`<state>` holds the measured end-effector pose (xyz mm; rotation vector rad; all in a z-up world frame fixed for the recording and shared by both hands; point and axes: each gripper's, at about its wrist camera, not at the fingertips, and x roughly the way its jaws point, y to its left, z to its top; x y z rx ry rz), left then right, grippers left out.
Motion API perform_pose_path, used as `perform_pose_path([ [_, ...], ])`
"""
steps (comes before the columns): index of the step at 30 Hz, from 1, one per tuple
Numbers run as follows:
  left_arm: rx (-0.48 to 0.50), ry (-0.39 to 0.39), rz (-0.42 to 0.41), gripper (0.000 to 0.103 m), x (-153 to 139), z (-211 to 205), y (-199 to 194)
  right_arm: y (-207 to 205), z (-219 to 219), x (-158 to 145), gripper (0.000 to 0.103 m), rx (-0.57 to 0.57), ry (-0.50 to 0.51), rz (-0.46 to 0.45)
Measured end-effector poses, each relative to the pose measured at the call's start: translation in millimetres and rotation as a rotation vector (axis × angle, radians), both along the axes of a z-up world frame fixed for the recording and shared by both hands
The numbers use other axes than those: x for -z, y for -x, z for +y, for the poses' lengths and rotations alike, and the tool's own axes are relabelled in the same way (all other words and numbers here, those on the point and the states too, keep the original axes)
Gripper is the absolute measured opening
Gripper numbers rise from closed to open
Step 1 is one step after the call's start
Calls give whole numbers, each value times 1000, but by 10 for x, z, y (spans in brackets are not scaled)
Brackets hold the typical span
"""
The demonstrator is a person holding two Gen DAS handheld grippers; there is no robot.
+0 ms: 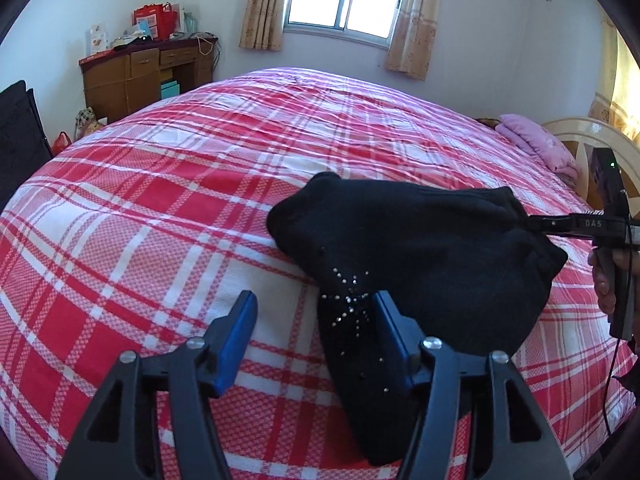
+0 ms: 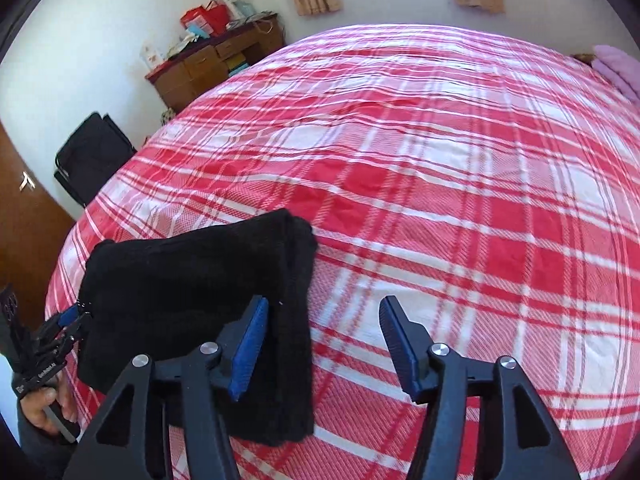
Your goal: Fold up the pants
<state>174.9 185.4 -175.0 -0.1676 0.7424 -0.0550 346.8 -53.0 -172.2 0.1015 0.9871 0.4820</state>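
Pants folded small, both tongs let go

Pants [image 1: 416,264] lie as a compact black bundle on the red-and-white plaid bedspread [image 1: 160,208], several layers thick. A scatter of small studs shows on the top face, nearest the left gripper [image 1: 316,320]. In the left wrist view the bundle sits from the centre out toward 3 o'clock. In the right wrist view it sits at about 8 o'clock, its stacked edges showing along the side facing the open bed.

The left gripper's blue pads stand wide apart. One pad is over the studded corner, the other over bare bedspread, and nothing is pinched between them. The right gripper [image 2: 324,344] is likewise wide: its left pad overlaps the bundle's near edge, its right pad hangs over plaid, and no cloth is gripped. Seen from the left view, its tip reaches the bundle's far corner at 3 o'clock.

By my reading the fold is in its closing stage, with the cloth released. The shape is still lumpy, more wedge than rectangle. The next move probably calls for squaring the edges or pressing the stack flat, or else lifting both tongs away without snagging a layer.
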Motion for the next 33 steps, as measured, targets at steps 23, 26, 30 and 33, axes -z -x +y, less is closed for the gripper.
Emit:
perform_pose_path([
  [23,72,-119,-101,72,-753,-547,597,1993,-1137,-837,64,125,164,-292],
  [26,91,-136,-112,72,-891,-641,691,2121,-1174,-983,67,128,159,-336],
  [30,92,-155,-148,79,-1064,-695,832,2233,-1154,-1151,67,130,178,-394],
  [33,93,-164,-163,79,-1150,-723,891,2271,-1169,-1222,67,125,146,-400],
])
